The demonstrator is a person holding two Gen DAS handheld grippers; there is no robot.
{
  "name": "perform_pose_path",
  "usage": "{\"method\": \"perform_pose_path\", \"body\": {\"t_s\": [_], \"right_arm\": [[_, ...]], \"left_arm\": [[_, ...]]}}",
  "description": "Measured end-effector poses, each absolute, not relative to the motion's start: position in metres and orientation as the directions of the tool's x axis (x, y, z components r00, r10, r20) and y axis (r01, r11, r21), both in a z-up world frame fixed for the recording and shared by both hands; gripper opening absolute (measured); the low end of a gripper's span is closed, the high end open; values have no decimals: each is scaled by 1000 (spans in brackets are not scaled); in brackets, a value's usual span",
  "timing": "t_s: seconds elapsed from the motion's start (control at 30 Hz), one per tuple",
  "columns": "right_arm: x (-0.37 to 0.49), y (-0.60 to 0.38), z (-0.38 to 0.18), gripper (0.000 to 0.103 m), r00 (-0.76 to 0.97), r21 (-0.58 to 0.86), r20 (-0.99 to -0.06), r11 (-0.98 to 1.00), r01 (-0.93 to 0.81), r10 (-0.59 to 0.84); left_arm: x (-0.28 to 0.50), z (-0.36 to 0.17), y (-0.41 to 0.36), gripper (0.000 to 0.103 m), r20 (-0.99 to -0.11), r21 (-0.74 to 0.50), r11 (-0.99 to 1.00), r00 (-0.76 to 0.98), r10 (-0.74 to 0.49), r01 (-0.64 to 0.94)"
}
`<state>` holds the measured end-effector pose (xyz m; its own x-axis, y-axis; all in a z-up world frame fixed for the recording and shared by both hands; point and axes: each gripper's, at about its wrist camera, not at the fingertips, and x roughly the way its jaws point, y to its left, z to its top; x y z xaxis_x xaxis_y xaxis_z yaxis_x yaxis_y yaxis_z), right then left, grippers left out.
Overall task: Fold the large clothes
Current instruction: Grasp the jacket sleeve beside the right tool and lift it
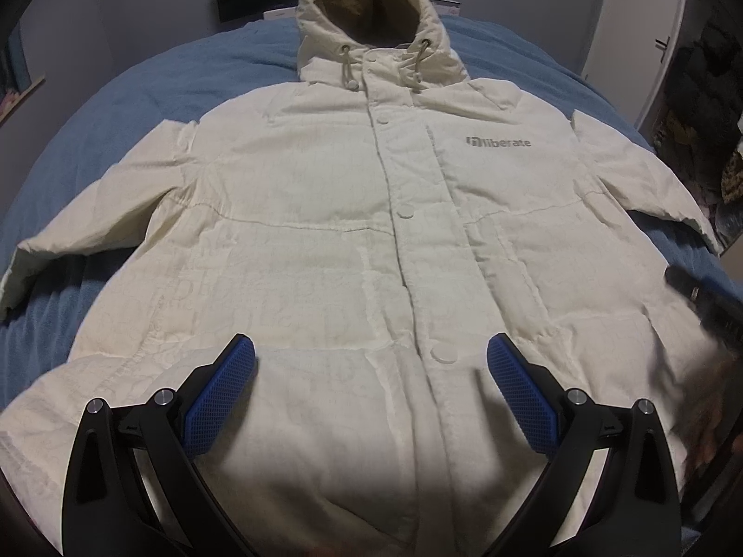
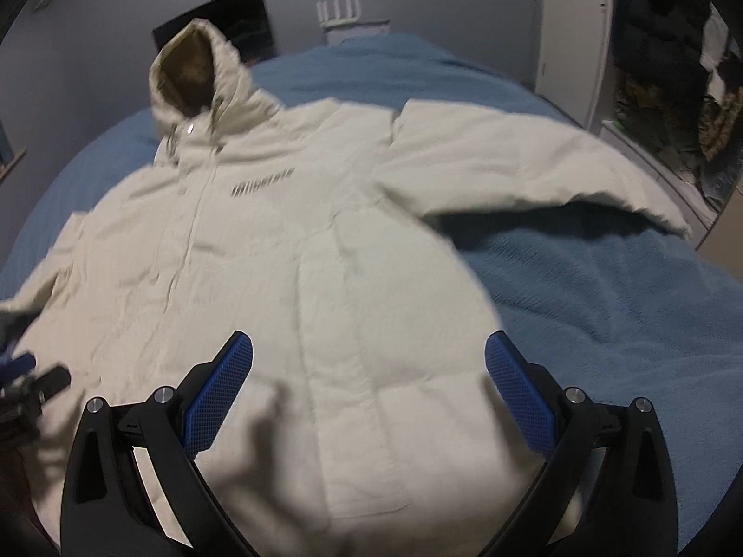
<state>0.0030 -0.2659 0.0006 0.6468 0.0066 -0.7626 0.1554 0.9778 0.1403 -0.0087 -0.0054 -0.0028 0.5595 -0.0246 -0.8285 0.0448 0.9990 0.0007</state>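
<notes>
A cream hooded puffer jacket [image 1: 325, 213] lies front up and spread flat on a blue bed [image 1: 139, 74], hood away from me, both sleeves out to the sides. It carries a grey "liberate" logo [image 1: 498, 142] on the chest. My left gripper [image 1: 370, 348] is open and empty, hovering over the hem near the snap placket. My right gripper [image 2: 369, 346] is open and empty above the jacket's [image 2: 278, 241] right hem side, next to its right sleeve [image 2: 534, 171]. The right gripper also shows blurred at the right edge of the left wrist view [image 1: 701, 292].
The blue bed cover [image 2: 603, 288] shows bare to the right of the jacket. A white door and a shelf of dark clothes [image 2: 668, 93] stand at the right. A dark screen [image 2: 232, 28] and a white router [image 2: 339, 11] stand against the far wall.
</notes>
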Motion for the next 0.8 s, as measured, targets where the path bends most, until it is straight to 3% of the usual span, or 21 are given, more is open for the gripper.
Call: {"method": "perform_pose_path", "body": {"t_s": [0.2,0.4,0.8], "right_arm": [[28,-313,32,97,663,153,-748,961,230,-39],[82,-378,8,97,539,153,-840,928,339,-59],[120,-493,-52,94,483,331,-875,691,643,-30]], "left_arm": [[15,32,0,97,-820,-9,997,571,-52,77],[64,59,6,97,-759,72,996,651,25,45],[115,16,22,97,-810,51,999,585,37,7]]}}
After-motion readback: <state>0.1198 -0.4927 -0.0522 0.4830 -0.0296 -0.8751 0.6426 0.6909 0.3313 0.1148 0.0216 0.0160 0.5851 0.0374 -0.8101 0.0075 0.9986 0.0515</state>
